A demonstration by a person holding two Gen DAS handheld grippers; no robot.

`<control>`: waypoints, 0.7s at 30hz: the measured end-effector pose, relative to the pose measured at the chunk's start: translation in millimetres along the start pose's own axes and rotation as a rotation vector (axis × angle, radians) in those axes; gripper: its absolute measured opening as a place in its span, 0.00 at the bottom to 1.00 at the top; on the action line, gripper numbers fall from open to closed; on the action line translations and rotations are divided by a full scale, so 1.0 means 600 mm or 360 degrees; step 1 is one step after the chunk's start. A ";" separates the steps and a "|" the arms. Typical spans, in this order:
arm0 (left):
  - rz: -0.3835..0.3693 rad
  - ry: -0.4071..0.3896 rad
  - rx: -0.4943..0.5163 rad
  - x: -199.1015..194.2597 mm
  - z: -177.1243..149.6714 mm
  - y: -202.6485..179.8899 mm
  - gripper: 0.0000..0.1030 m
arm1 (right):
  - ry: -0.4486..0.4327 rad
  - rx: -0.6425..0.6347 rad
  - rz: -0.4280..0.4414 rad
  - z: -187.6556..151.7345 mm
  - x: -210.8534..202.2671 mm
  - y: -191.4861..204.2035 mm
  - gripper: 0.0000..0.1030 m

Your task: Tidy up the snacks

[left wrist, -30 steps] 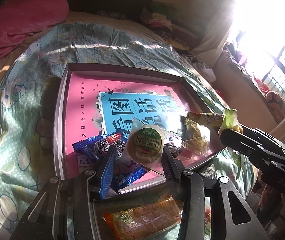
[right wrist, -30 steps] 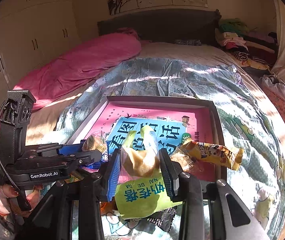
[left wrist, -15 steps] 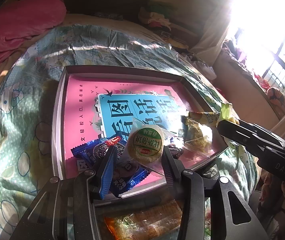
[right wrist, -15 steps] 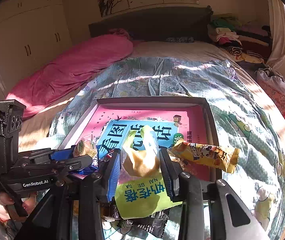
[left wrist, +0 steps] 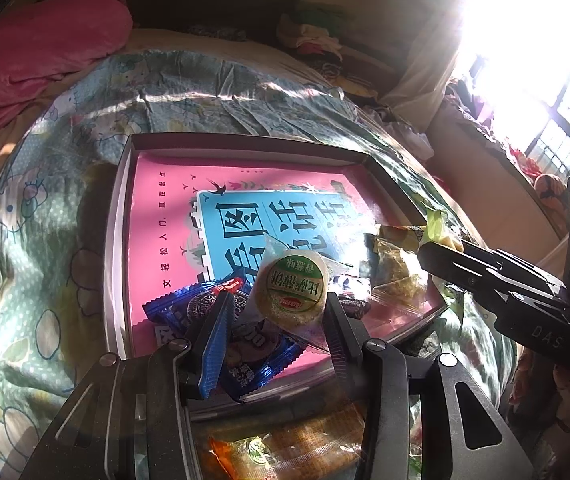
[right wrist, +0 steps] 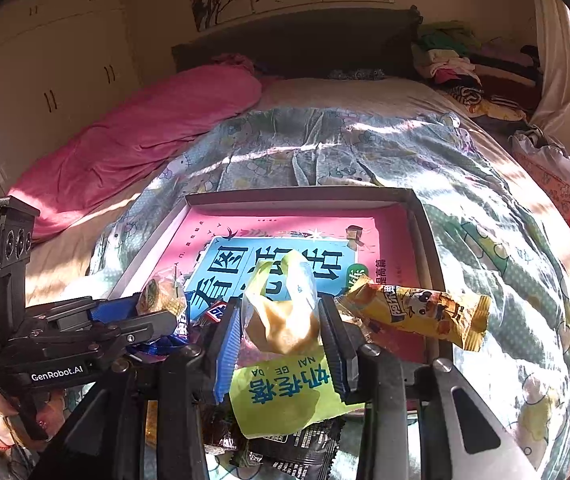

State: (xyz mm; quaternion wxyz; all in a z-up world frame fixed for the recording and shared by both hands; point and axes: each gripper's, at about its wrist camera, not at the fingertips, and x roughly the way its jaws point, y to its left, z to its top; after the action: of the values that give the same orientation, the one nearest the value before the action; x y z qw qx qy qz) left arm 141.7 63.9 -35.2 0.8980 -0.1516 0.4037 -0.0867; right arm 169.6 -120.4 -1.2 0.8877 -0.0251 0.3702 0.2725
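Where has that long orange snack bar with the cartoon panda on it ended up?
In the right wrist view the orange snack bar lies at the near right corner of the shallow box, partly over its right wall, just right of the right gripper.

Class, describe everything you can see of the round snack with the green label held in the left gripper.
The round pale biscuit in a clear plastic wrapper bears a circular green and white label with printed characters and a small red mark. Its face is tilted towards the camera. The left gripper is shut on it, the blue ribbed pad on one side and the dark pad on the other. Loose crinkled wrapper ends stick out. It hangs over the near end of the pink-lined shallow box, above a blue cookie packet.
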 end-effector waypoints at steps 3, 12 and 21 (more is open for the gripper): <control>0.0004 0.0001 0.0002 0.001 0.002 0.000 0.45 | 0.0004 0.0004 -0.0001 0.001 0.006 0.001 0.38; 0.0001 0.0003 -0.0001 0.004 0.006 0.001 0.45 | 0.0012 0.0017 -0.0035 0.002 0.021 -0.001 0.38; 0.0008 -0.0001 0.0012 0.007 0.008 0.002 0.45 | 0.0030 0.0026 -0.0044 -0.002 0.034 -0.004 0.38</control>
State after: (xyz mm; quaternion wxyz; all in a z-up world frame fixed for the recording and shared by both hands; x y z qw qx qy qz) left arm 148.2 65.0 -35.7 0.8990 -0.1473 0.4034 -0.0860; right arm 182.2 -113.1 -16.1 0.8881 -0.0256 0.3803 0.2569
